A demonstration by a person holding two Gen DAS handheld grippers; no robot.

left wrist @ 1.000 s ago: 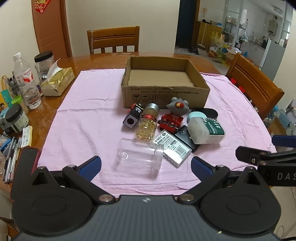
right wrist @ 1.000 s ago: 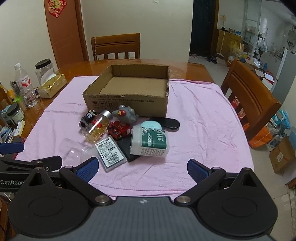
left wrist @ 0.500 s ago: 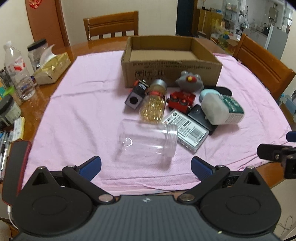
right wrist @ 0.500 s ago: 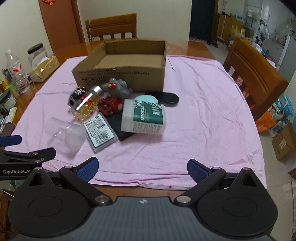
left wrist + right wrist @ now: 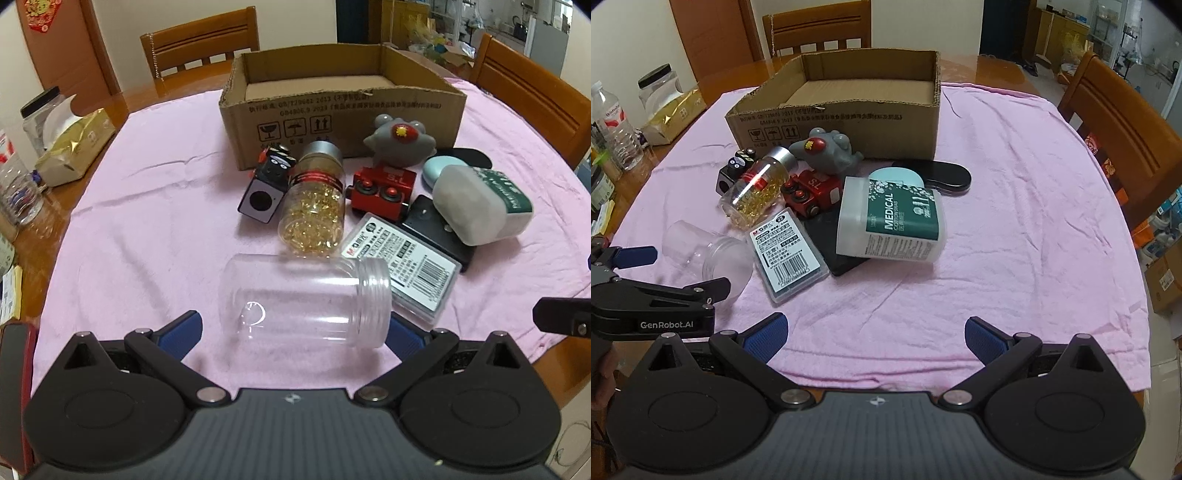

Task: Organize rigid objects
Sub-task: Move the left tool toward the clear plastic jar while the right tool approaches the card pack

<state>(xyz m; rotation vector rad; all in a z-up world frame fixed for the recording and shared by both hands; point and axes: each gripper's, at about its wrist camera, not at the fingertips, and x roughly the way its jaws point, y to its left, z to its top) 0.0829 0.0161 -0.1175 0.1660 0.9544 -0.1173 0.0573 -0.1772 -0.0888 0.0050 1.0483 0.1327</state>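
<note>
The clear jar (image 5: 306, 302) is lying on its side directly ahead of the left claw (image 5: 293, 328), between its wide-spread fingers, its long axis running crosswise to them and its open mouth pointing toward the right finger. Contact is probably not being made yet, though the near edge is being hidden. The right claw (image 5: 875, 332) is being held wide and empty, farther off. Just beyond the jar, a capsule bottle (image 5: 314, 210) and a labelled flat case (image 5: 402, 273) are crowding it; the cardboard box (image 5: 343, 107) is waiting farther ahead on the table (image 5: 155, 221).
</note>
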